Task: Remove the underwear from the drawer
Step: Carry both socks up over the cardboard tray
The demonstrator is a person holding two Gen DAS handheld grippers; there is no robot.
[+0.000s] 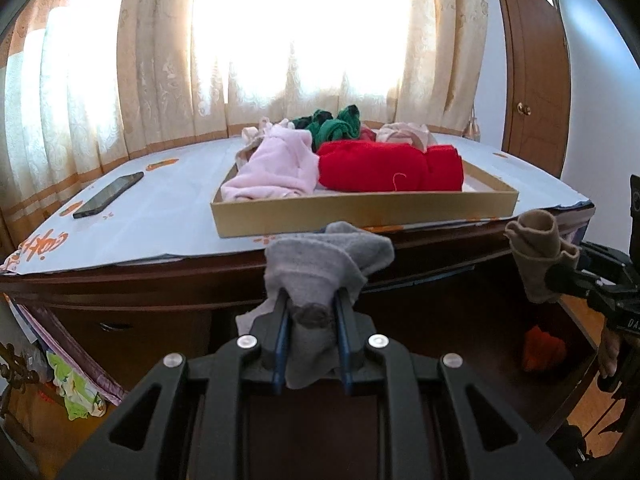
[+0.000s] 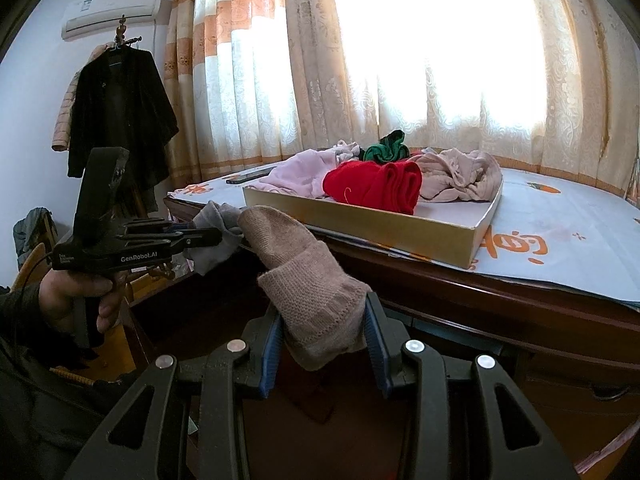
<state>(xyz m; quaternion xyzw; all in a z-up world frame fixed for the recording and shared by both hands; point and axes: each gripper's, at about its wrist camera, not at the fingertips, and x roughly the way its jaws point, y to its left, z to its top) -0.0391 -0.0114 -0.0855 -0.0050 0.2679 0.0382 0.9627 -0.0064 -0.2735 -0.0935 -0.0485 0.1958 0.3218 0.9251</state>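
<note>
Nearest the lens in the left wrist view, the left gripper point(image 1: 312, 312) has its jaws drawn in tight on a grey garment point(image 1: 328, 264), which bunches up above the blue pads and hangs in a fold below them. In the right wrist view the right gripper point(image 2: 324, 324) has its jaws part-way in, pinching a tan knitted garment point(image 2: 308, 276) that rises in a rounded hump toward the cardboard box point(image 2: 372, 226). Both garments are held in the air in front of the box, short of the edge of the dark wooden dresser point(image 1: 168, 292) on which the box sits, the grey piece to the left of the tan one. A bare hand point(image 2: 76, 296) grips the left tool, whose side reads "GenRobot.AI". Below the box, low in the dresser's dark opening, lies something orange-red point(image 1: 542, 350). Inside the box rest a pink piece point(image 1: 276, 166), a rolled red piece point(image 1: 388, 166), a dark green piece point(image 1: 334, 124) and a beige heap point(image 2: 460, 176). Left of the box a dark phone point(image 1: 110, 194) lies flat on a pale printed cover point(image 1: 160, 208) with orange characters too warped to read. Behind the box hang sunlit curtains point(image 1: 168, 60); far to its left hang a black coat point(image 2: 120, 108) and an air conditioner point(image 2: 112, 12), its label illegible.
</note>
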